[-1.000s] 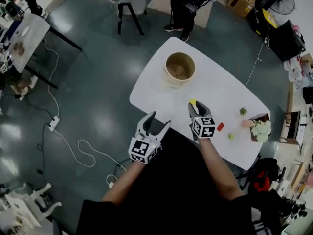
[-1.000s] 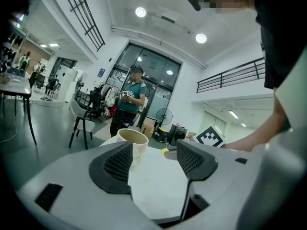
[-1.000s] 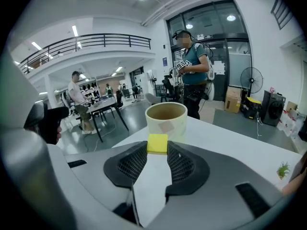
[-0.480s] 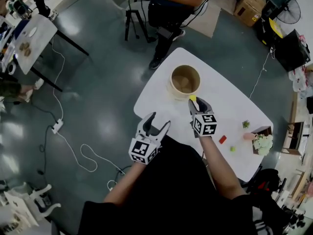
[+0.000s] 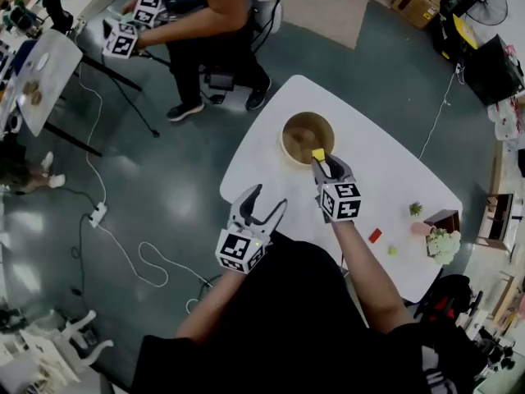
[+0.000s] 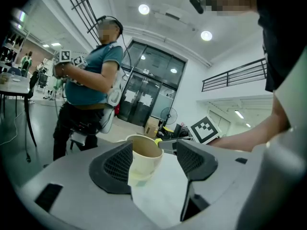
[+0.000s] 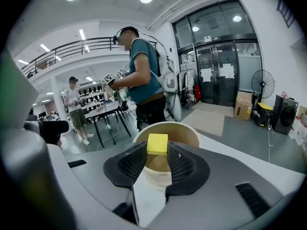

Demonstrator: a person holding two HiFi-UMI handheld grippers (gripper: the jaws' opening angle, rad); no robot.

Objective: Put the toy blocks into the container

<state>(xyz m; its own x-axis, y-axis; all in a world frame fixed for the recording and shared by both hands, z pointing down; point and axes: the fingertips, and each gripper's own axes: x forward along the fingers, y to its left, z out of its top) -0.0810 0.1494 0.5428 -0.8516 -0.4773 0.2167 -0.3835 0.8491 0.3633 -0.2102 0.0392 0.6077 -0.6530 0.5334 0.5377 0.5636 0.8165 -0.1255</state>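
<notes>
A round beige container (image 5: 297, 126) stands on the far part of the white table (image 5: 385, 167). My right gripper (image 5: 321, 159) is shut on a yellow block (image 5: 318, 153) at the container's near rim. In the right gripper view the yellow block (image 7: 157, 143) sits pinched between the pads, in front of the container (image 7: 188, 131). A red block (image 5: 375, 235) and a green block (image 5: 392, 250) lie on the table to the right. My left gripper (image 5: 261, 201) hangs open and holds nothing, over the table's near left edge. Its view looks at the container (image 6: 144, 158) between open jaws.
A small green plant (image 5: 416, 209), a pink object (image 5: 419, 229) and a wooden box of flowers (image 5: 443, 238) stand at the table's right end. A person in a teal shirt (image 5: 193, 11) with two grippers stands beyond the table's far left. Cables lie on the floor (image 5: 123, 245).
My right gripper carried the yellow block away from me, up to the container's near rim. The left gripper edged slightly closer to the container. The person in teal came into view at the top left.
</notes>
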